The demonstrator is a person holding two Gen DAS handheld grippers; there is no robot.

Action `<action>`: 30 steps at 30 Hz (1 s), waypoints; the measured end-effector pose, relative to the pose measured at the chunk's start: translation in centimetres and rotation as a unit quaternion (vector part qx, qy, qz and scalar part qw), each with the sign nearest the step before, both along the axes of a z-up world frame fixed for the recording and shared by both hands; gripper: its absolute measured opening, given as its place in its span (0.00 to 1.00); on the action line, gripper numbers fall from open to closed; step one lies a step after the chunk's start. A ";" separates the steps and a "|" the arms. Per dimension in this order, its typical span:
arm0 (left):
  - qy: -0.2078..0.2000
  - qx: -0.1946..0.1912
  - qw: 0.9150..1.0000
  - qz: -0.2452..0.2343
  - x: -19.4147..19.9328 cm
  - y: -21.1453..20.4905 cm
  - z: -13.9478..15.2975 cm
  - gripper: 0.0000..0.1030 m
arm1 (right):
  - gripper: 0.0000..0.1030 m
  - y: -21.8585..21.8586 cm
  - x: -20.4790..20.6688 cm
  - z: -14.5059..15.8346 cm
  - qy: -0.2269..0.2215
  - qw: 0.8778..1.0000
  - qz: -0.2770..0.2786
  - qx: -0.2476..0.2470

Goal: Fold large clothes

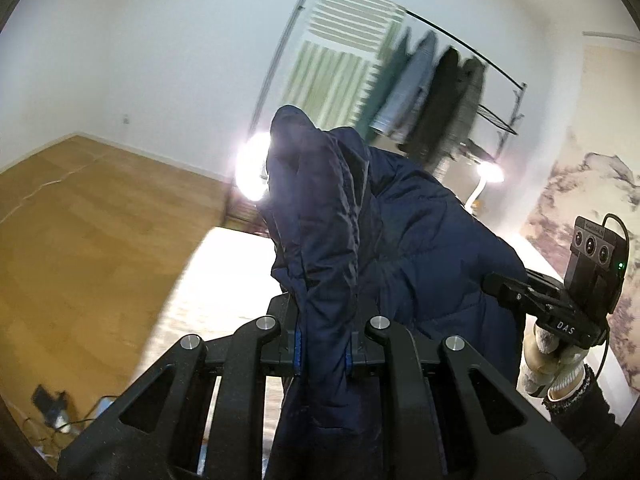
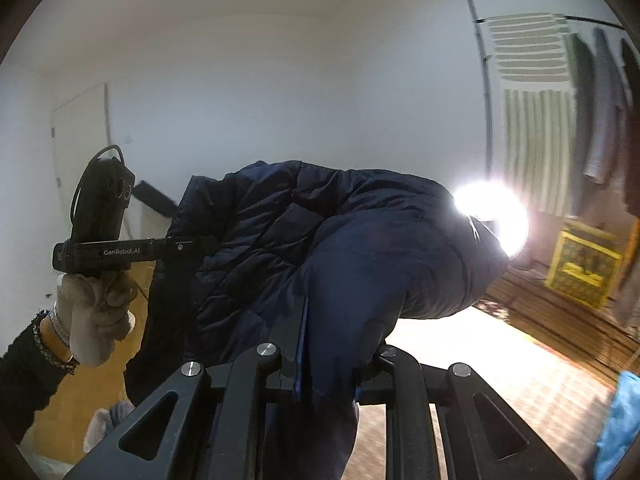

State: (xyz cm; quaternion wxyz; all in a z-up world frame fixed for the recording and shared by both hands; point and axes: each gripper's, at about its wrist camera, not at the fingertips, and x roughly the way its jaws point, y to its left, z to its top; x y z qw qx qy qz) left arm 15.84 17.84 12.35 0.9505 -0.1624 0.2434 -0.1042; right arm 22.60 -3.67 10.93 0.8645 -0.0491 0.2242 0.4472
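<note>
Firmly around jacket [image 1: 400, 232]: both jaws.

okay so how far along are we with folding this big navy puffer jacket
Early stage. Done: the navy puffer jacket is picked up, with the left gripper and the right gripper each shut on a bunch of its fabric. In hand: it is held up in the air, crumpled. Left: no neat fold shows yet, so spreading it flat and every fold remain.
</note>
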 end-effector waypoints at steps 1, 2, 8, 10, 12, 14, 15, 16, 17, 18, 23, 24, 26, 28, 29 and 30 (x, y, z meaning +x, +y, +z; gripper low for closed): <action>0.000 -0.002 1.000 -0.011 0.5 -1.2 -0.1 0.12 | 0.15 -0.4 0.2 0.1 -0.002 1.000 -0.010 -0.003; 0.000 -0.005 1.000 -0.022 1.2 -2.4 -0.1 0.12 | 0.15 -0.4 0.3 0.2 -0.004 1.000 -0.019 -0.007; 0.003 -0.014 0.996 -0.085 5.5 -10.2 -0.3 0.12 | 0.15 -6.4 2.0 0.2 -0.017 0.996 -0.080 -0.025; 0.004 -0.013 0.994 -0.105 7.4 -13.0 -0.2 0.12 | 0.15 -9.4 2.8 0.0 -0.018 0.994 -0.101 -0.032; 0.007 -0.016 0.992 -0.125 9.0 -15.8 -0.3 0.12 | 0.15 -12.8 3.6 -0.2 -0.018 0.991 -0.124 -0.038; 0.009 -0.018 0.989 -0.145 10.7 -18.7 -0.2 0.12 | 0.15 -15.8 4.2 -0.1 -0.017 0.988 -0.145 -0.043; 0.008 -0.016 0.988 -0.155 11.5 -20.2 -0.1 0.12 | 0.15 -17.1 4.5 0.2 -0.017 0.987 -0.155 -0.045; 0.008 -0.014 0.986 -0.164 12.3 -21.7 -0.1 0.12 | 0.15 -18.5 4.8 0.2 -0.018 0.985 -0.165 -0.046; 0.007 -0.012 0.985 -0.174 13.3 -23.4 0.1 0.12 | 0.15 -19.6 5.0 0.3 -0.017 0.984 -0.173 -0.048; 0.007 -0.013 0.983 -0.185 14.2 -25.1 0.2 0.12 | 0.15 -21.7 5.5 0.6 -0.018 0.981 -0.184 -0.051; 0.013 -0.013 0.974 -0.227 18.3 -32.8 0.0 0.12 | 0.15 -28.1 5.2 2.2 -0.024 0.971 -0.232 -0.062; 0.014 -0.011 0.972 -0.233 19.1 -34.0 -0.1 0.12 | 0.15 -29.8 4.8 2.4 -0.025 0.967 -0.244 -0.064; 0.014 -0.006 0.968 -0.251 20.9 -37.5 -0.2 0.12 | 0.15 -32.0 5.0 2.6 -0.027 0.962 -0.262 -0.067; 0.013 -0.005 0.965 -0.262 22.6 -40.2 -0.5 0.12 | 0.15 -34.7 5.6 2.7 -0.029 0.956 -0.283 -0.070; 0.013 -0.006 0.963 -0.268 23.6 -41.7 -0.7 0.12 | 0.15 -36.3 6.1 2.6 -0.028 0.953 -0.292 -0.069; 0.013 -0.006 0.962 -0.272 24.3 -43.1 -1.0 0.12 | 0.15 -37.5 6.4 2.6 -0.028 0.951 -0.299 -0.069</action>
